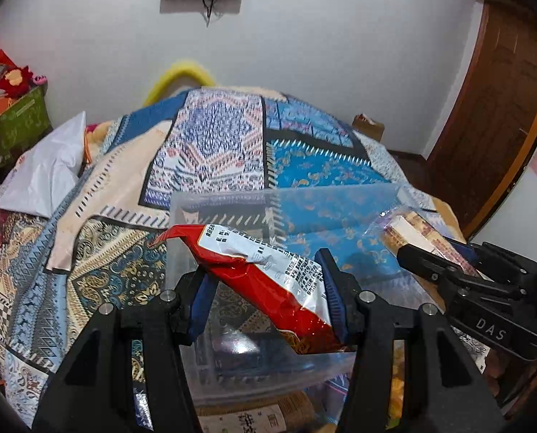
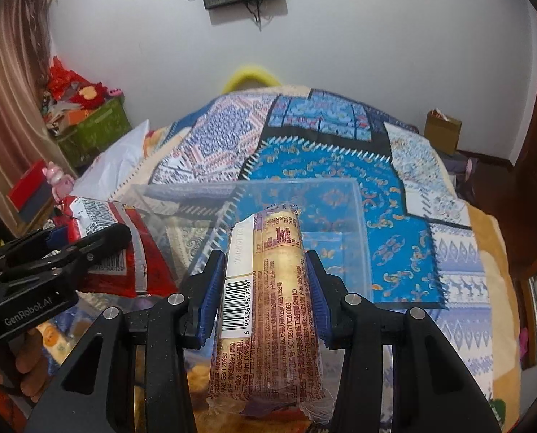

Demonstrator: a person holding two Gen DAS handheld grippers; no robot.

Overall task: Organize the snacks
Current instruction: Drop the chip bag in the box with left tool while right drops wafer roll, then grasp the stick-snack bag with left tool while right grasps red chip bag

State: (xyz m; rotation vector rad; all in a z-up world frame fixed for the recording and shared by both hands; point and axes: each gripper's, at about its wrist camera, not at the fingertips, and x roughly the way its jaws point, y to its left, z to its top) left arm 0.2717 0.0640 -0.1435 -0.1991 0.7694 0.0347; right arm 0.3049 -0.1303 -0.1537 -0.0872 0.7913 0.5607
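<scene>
The left tongs (image 1: 266, 288) are clenched on a red snack bag (image 1: 268, 281), which hangs tilted between the blue pads above a clear plastic box (image 1: 232, 205). Just beside them, the right tongs (image 2: 265, 288) grasp a long yellowish snack pack (image 2: 272, 288) with a barcode, held lengthwise over the same box (image 2: 358, 216). The box sits on a bed covered by a patterned blue quilt (image 2: 394, 195). More snack packets (image 1: 254, 418) lie below the tongs
</scene>
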